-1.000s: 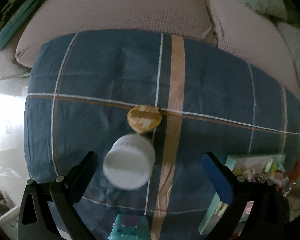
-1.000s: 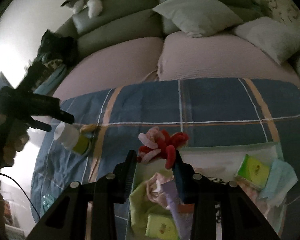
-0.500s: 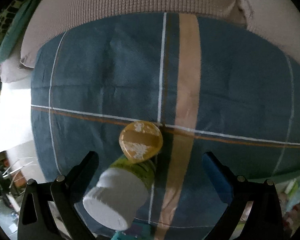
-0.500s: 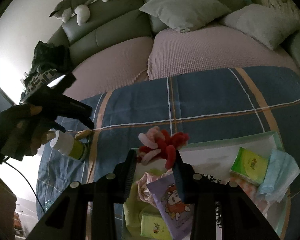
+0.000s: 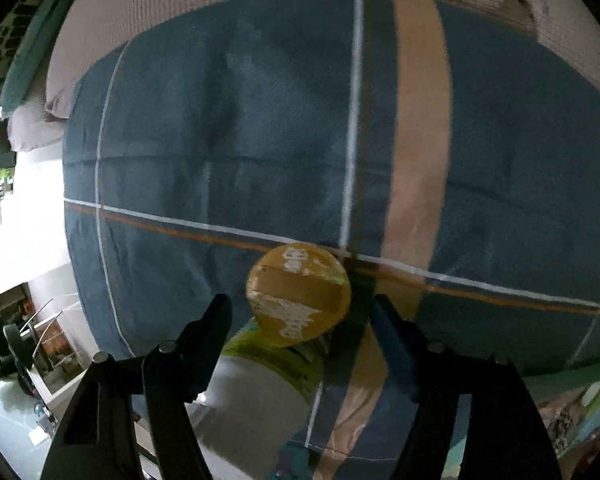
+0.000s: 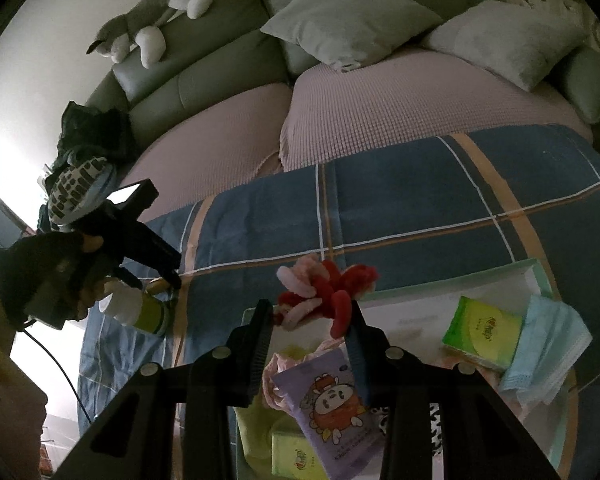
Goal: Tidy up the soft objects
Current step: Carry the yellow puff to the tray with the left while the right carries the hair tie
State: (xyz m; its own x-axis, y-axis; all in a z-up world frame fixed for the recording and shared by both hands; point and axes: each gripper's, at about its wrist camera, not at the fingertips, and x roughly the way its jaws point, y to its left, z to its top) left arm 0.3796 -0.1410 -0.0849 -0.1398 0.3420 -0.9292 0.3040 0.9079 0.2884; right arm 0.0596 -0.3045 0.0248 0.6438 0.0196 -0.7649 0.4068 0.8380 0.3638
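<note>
Two jaws of the left gripper [image 5: 300,312] are closing around the yellow disc [image 5: 299,289], now nearer than before, beside the white-capped bottle [image 5: 260,396] near the blanket's [image 5: 228,120] left edge. Right wrist view: the right gripper [image 6: 310,318] stays clamped on the red-pink plush [image 6: 324,288] over the box [image 6: 420,312].

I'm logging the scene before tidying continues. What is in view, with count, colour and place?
Blanket: one, blue plaid, over the sofa seat.
Round disc: one, yellow, on the blanket.
Bottle: one, white cap, green label, lying beside the disc.
Plush toy: one, red and pink, in the right gripper.
Box: one, pale green, holding packets.
Cushions: two, grey-green, on the sofa.
Left gripper: fingers closing around the disc.
Right gripper: shut on the toy.
</note>
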